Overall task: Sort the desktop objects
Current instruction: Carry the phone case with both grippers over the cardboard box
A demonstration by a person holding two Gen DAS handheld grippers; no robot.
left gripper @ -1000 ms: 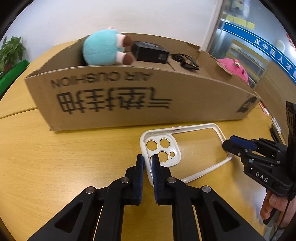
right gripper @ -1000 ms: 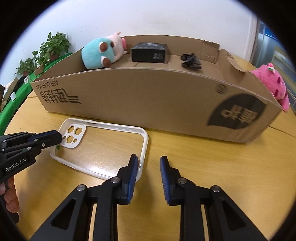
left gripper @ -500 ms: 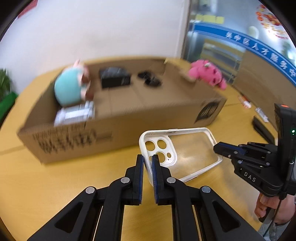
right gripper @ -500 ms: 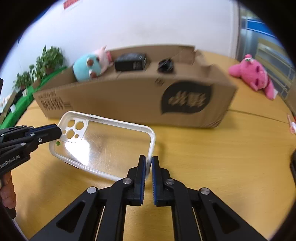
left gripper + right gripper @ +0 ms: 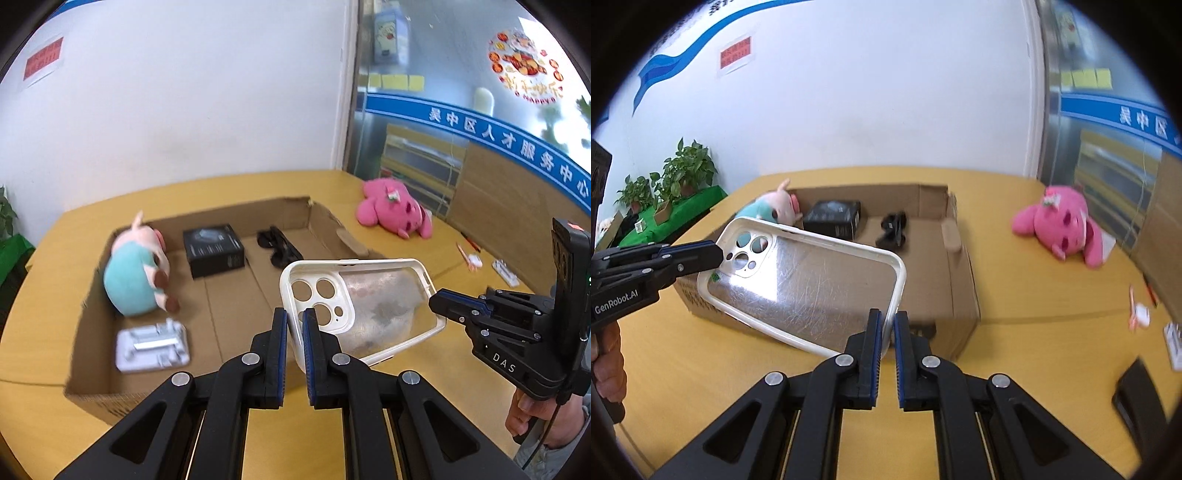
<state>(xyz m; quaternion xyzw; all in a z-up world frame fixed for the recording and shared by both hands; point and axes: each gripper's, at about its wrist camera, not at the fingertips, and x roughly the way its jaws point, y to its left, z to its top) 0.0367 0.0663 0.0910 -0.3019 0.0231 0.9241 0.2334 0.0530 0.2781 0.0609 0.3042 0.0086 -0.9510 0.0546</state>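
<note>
Left wrist view, left to right: at lower left inside the cardboard box [image 5: 229, 306] I see a white tray-like item [image 5: 151, 345], blurred, so I cannot name it. Above it lies the teal plush [image 5: 135, 273], then a black box [image 5: 214, 249] and a dark folded item [image 5: 279, 247] at frame centre. The phone case [image 5: 365, 306] sits centre-right, airborne over the box's near right corner. My left gripper [image 5: 294, 332] is clamped on its camera-hole end; my right gripper [image 5: 437, 299] pinches the opposite end. The pink plush [image 5: 393, 214] lies on the table [image 5: 424, 369] at upper right, outside the box.

Right wrist view: the left gripper [image 5: 718, 254] enters from centre-left, and the right gripper [image 5: 886, 328] at bottom centre grips the case's [image 5: 812, 284] short edge.

I judge the two-ended hold keeps the thin, flexible case level during transfer; a single-edge pinch would let it sag or twist.

Change from one second ago: the case lay flat on the table in front of the box and the right fingers stood apart beside it. Both pairs are now clenched and the case has been raised above the box wall.
</note>
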